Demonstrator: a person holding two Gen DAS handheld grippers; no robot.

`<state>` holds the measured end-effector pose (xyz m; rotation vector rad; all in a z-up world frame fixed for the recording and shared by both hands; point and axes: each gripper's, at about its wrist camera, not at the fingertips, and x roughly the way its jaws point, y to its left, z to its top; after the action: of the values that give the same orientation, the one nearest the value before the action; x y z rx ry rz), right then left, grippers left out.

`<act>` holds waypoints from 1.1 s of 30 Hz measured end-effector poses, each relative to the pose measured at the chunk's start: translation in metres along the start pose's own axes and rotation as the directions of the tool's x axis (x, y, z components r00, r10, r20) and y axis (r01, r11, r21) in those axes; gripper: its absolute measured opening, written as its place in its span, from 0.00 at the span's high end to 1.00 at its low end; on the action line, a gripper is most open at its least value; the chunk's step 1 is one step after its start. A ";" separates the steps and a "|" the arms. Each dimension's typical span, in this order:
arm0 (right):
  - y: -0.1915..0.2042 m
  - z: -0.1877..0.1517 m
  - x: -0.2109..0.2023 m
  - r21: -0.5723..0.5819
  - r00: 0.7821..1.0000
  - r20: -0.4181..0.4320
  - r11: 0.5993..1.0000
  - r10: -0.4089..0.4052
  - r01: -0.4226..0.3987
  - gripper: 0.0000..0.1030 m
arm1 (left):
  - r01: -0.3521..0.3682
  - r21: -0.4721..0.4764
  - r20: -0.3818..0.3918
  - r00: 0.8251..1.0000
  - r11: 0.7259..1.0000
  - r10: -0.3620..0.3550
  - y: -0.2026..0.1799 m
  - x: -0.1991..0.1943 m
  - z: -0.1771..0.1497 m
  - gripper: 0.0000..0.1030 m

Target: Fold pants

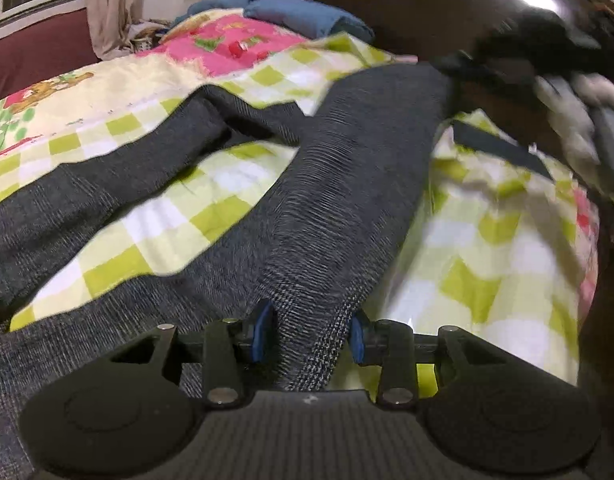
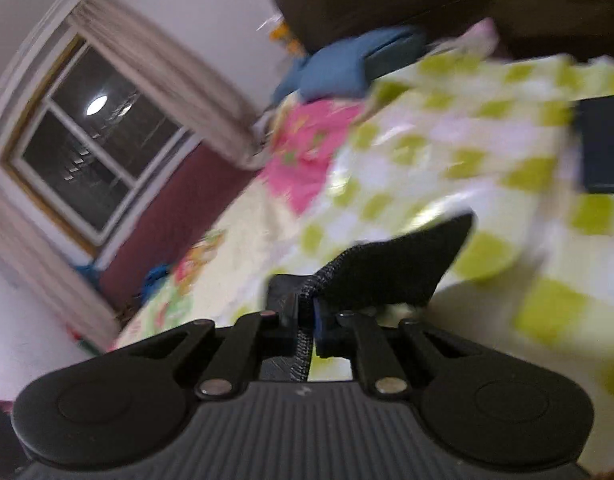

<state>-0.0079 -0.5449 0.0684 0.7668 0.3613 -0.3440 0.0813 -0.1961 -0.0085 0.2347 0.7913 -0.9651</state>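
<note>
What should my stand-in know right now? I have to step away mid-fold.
Left gripper: its jaws grip a thick bunch of the grey pants near the crotch.
Right gripper: its jaws are shut on a dark hem edge, lifted off the checked bedspread.
Pants: legs splayed apart on the bed.
Done: both grips taken.
Left: likely bring one leg onto the other, then fold.

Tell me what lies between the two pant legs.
In the left wrist view, a bare wedge of checked bedspread shows between the legs of the pants.
</note>
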 end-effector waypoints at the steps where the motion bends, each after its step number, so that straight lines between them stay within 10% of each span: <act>1: -0.012 -0.011 -0.003 -0.029 0.998 -0.019 0.998 -0.061 0.060 0.90 | -0.005 0.006 -0.013 1.000 1.000 0.005 -0.001 0.003 -0.002 0.50; 4: -0.052 -0.036 0.011 0.010 0.976 -0.148 0.987 -0.159 0.162 0.86 | -0.025 0.025 -0.042 0.999 0.999 0.026 -0.005 0.007 -0.008 0.50; 10: -0.088 -0.040 0.032 0.210 0.991 -0.129 0.976 -0.022 0.049 0.59 | -0.053 0.036 -0.056 0.997 0.998 0.055 -0.010 0.003 -0.008 0.49; 16: -0.104 -0.021 0.051 0.305 0.998 -0.043 0.951 -0.035 0.047 0.59 | -0.074 0.053 -0.070 0.995 0.996 0.077 -0.016 0.008 -0.005 0.48; 19: -0.113 0.001 0.042 0.381 1.000 0.030 0.925 -0.002 -0.009 0.85 | -0.072 0.055 -0.075 0.994 0.996 0.076 -0.017 0.009 -0.005 0.48; 25: -0.090 0.019 -0.020 0.148 0.965 0.246 0.987 -0.095 0.059 0.87 | -0.071 0.062 -0.078 0.994 0.995 0.076 -0.018 0.012 -0.008 0.47; 33: -0.114 -0.009 -0.009 0.180 0.976 0.059 0.963 -0.212 0.198 0.83 | -0.090 0.043 -0.067 0.993 0.995 0.093 -0.015 -0.004 -0.009 0.47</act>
<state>-0.0660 -0.6133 -0.0023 0.8865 0.3413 -0.6049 0.0638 -0.1974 -0.0095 0.3378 0.8175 -0.8911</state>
